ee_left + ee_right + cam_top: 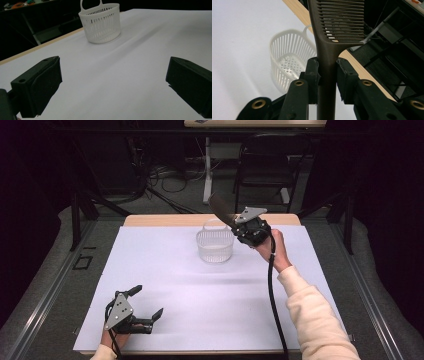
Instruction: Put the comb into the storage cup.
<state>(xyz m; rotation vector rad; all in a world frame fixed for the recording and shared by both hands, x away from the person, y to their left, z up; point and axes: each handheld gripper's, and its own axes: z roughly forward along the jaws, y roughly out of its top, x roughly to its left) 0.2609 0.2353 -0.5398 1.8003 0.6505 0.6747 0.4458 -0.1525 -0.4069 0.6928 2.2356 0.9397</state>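
Above, the right gripper point(239, 226) clamps the handle of a dark slotted spatula point(337, 22), raised just beside the white basket point(215, 246). Left gripper point(147, 302) rests spread wide, holding nothing, near the table's point(210, 295) front edge.

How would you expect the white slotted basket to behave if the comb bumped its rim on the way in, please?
The basket looks like thin slotted plastic and appears empty, so it is probably light and would likely slide on the smooth white sheet. Its wide flat base suggests it would skid rather than tip. The comb, clamped in the right claw, seems stiff enough to shove it.
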